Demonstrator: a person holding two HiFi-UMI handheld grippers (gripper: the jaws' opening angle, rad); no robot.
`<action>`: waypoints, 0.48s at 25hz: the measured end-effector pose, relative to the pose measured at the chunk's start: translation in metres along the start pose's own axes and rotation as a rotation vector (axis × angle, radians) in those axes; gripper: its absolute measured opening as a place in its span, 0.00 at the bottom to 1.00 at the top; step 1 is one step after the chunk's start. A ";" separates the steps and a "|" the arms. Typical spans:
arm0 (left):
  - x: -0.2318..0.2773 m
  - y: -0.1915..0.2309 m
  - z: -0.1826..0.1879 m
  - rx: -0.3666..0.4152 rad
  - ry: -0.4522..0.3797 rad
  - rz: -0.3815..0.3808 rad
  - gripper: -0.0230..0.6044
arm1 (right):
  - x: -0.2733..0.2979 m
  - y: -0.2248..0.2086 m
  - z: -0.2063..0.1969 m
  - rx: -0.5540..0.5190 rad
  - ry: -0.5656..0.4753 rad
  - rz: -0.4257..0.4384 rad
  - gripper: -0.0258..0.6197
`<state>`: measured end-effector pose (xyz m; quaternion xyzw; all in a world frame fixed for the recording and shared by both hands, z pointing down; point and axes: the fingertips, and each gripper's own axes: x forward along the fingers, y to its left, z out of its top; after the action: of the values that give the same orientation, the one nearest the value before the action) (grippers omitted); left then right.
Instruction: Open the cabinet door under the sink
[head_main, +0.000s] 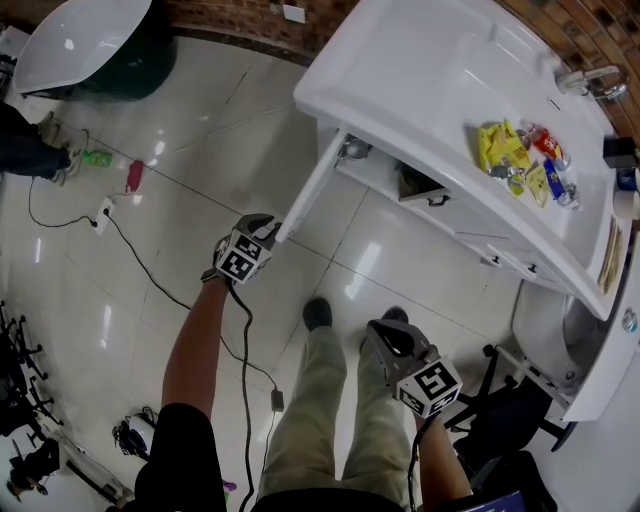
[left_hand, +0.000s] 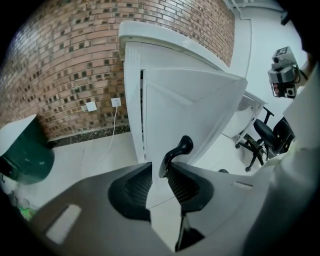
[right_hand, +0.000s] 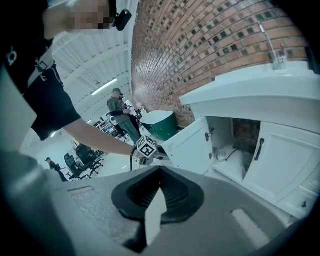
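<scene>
The white cabinet door (head_main: 312, 185) under the sink counter (head_main: 420, 70) stands swung out towards me. In the left gripper view its black handle (left_hand: 176, 151) lies between the jaws of my left gripper (left_hand: 156, 172), close to the right pad (left_hand: 182, 182), with a gap at the left pad. That gripper (head_main: 268, 228) is open at the door's outer end. The right gripper (head_main: 385, 335) hangs lower, above my feet, shut and empty (right_hand: 160, 172). From the right gripper view the door (right_hand: 192, 145) stands open, and a metal pipe fitting (right_hand: 220, 155) shows inside.
The neighbouring door (right_hand: 280, 155) with its black handle (right_hand: 258, 148) is closed. Snack packets (head_main: 520, 160) and a tap (head_main: 590, 82) are on the counter. An office chair (head_main: 500, 400) stands at the right, a green-based tub (head_main: 100, 50) at the far left, a cable and socket strip (head_main: 105, 210) on the floor.
</scene>
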<state>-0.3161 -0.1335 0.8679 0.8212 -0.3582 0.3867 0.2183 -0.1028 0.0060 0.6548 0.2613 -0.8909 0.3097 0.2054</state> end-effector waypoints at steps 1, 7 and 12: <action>0.000 -0.002 0.000 -0.003 -0.002 -0.008 0.20 | -0.001 0.001 -0.002 0.002 0.000 0.000 0.03; -0.014 -0.021 -0.038 -0.055 0.057 -0.094 0.11 | -0.002 0.006 -0.009 0.009 -0.010 -0.009 0.03; -0.052 -0.025 -0.078 -0.208 0.017 -0.019 0.10 | -0.001 0.013 -0.016 0.022 -0.013 -0.004 0.03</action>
<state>-0.3575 -0.0460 0.8718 0.7943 -0.3868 0.3523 0.3089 -0.1063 0.0261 0.6599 0.2672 -0.8882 0.3172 0.1975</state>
